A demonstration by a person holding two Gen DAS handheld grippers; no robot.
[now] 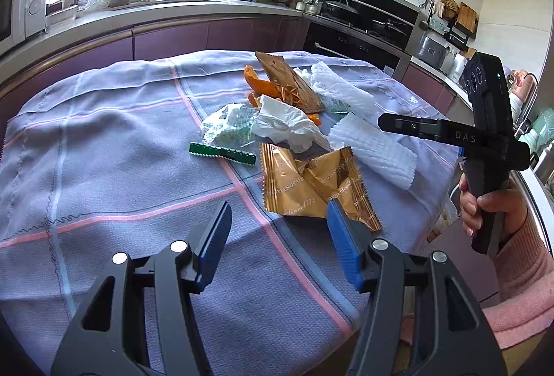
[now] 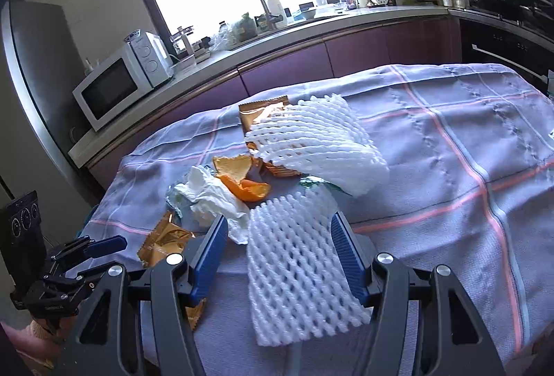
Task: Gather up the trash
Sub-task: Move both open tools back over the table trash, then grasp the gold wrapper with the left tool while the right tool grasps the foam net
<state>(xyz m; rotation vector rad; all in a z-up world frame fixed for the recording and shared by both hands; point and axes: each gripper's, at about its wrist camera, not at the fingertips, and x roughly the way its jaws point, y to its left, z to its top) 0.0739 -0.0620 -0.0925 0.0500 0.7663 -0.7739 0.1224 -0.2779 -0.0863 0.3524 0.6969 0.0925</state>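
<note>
Left gripper (image 1: 278, 220) fingers wide, empty, above gold wrapper (image 1: 311, 182); right gripper (image 2: 278, 234) fingers wide, straddling foam net (image 2: 297, 268) on table (image 2: 450, 168).

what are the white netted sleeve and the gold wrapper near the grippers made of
White netted sleeve: looks like soft foam mesh, matte, with an open diamond lattice. Gold wrapper: probably metallised plastic film, glossy, with sharp creases, bright glints and zigzag-cut edges.

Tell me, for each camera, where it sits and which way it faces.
Left wrist: on the left gripper, looking down across the cloth at the gold wrapper; right gripper, hand and pink sleeve at right.
Right wrist: on the right gripper, over a foam net; left gripper lower left.
Shared: trash pile, cloth, counter.
</note>
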